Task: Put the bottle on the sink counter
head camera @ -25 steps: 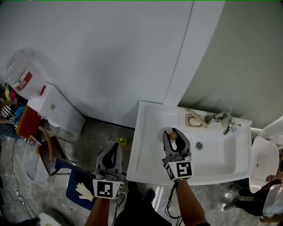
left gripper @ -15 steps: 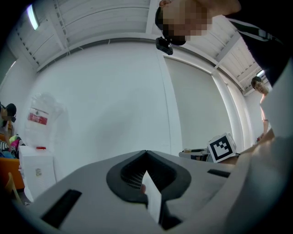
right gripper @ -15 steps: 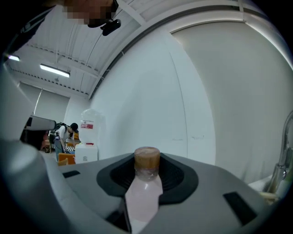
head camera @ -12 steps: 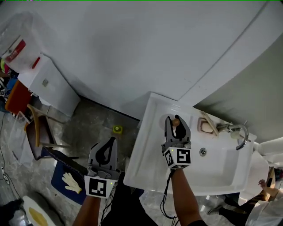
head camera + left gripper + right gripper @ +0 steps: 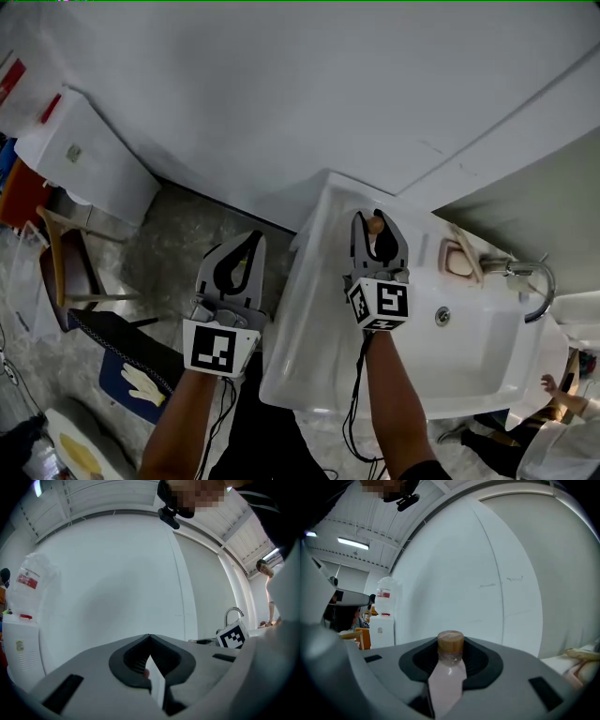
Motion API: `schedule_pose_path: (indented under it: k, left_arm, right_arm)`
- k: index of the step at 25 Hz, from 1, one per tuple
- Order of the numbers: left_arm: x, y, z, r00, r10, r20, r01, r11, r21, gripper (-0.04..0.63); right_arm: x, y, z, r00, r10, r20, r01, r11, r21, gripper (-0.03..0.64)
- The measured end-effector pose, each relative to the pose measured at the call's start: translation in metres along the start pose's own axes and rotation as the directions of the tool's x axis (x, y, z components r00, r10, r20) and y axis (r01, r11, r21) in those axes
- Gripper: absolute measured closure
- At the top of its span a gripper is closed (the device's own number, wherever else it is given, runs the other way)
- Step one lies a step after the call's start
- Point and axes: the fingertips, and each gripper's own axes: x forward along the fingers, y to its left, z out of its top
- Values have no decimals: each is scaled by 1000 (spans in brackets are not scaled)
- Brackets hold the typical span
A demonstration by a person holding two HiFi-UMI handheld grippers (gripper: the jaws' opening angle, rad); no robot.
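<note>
A small bottle [image 5: 449,670] of pale pink liquid with a brown cap [image 5: 374,225] is clamped between the jaws of my right gripper [image 5: 378,234], its cap poking out past the tips. It hangs over the back left part of the white sink counter [image 5: 314,309], close to the wall; I cannot tell whether it touches the counter. My left gripper [image 5: 246,251] is held over the floor just left of the counter. Its tips meet [image 5: 150,637] and hold nothing. The right gripper [image 5: 451,644] faces the white wall.
The basin [image 5: 469,347] lies right of my right gripper, with a faucet [image 5: 530,281] and a soap dish [image 5: 459,258] at its back. A white water dispenser [image 5: 75,155], a chair [image 5: 61,267] and a blue mat with a glove [image 5: 131,380] are at left.
My right gripper has carried the bottle farther back over the counter, toward the wall. The left gripper has come up beside the counter. The head view has shifted, so the sink sits lower right.
</note>
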Motion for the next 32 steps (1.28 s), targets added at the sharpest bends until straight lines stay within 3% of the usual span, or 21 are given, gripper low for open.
schedule_pose_path:
  k: [10, 32]
  left_arm:
    - [12, 5, -21, 1000, -6, -1, 6, 1000, -20, 574]
    - [4, 2, -16, 1000, 6, -2, -6, 1000, -25, 574]
  right_arm:
    - [25, -18, -38, 997, -32, -65, 33, 999, 12, 471]
    - [34, -16, -40, 997, -47, -67, 47, 999, 0, 469]
